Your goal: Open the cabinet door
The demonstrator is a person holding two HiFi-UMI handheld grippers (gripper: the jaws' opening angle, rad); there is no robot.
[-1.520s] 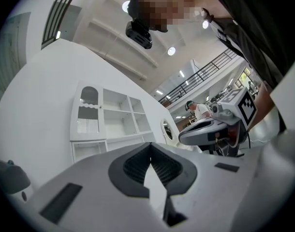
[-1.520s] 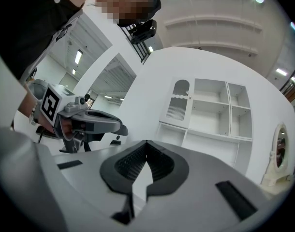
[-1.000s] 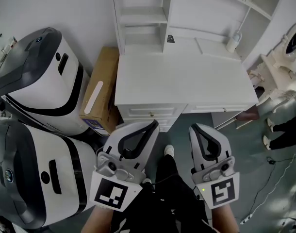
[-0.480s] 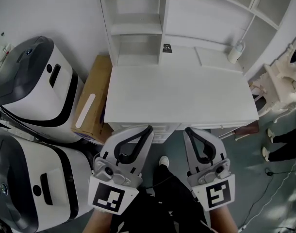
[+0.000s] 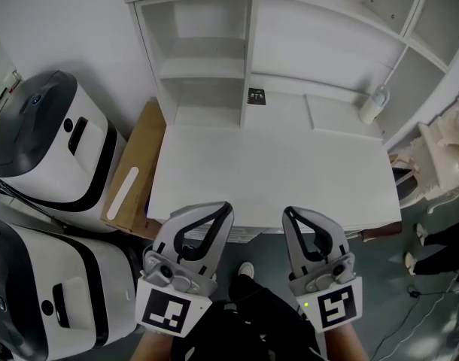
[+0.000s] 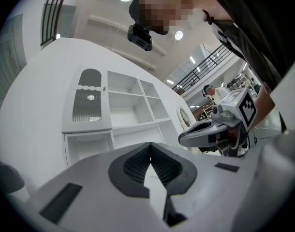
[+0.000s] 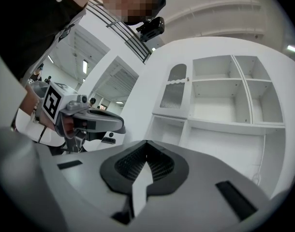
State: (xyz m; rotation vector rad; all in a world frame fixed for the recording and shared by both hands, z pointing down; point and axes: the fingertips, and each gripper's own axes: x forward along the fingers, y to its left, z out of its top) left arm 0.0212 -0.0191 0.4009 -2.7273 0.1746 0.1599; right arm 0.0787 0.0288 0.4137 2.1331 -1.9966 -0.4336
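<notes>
The white cabinet door (image 6: 89,103) has an arched ribbed-glass pane and sits shut at the upper left of the desk's hutch, above an open cubby; the right gripper view shows the cabinet door (image 7: 172,94) too. It lies beyond the top of the head view. My left gripper (image 5: 225,207) and right gripper (image 5: 288,212) are side by side at the front edge of the white desk top (image 5: 275,171), well short of the hutch. Both are shut and empty, with jaws meeting at the tips of the left gripper (image 6: 150,146) and right gripper (image 7: 146,144).
Two large white-and-black machines (image 5: 56,149) (image 5: 41,292) stand left of the desk, with a cardboard box (image 5: 132,171) between them and it. A small white bottle (image 5: 372,104) and a black tag (image 5: 256,96) are at the desk's back. Someone's shoes (image 5: 440,239) are at the right.
Both grippers and the head have moved forward toward the desk. The tips now reach its front edge, the drawer fronts have dropped out of sight, and more of the hutch shows.
</notes>
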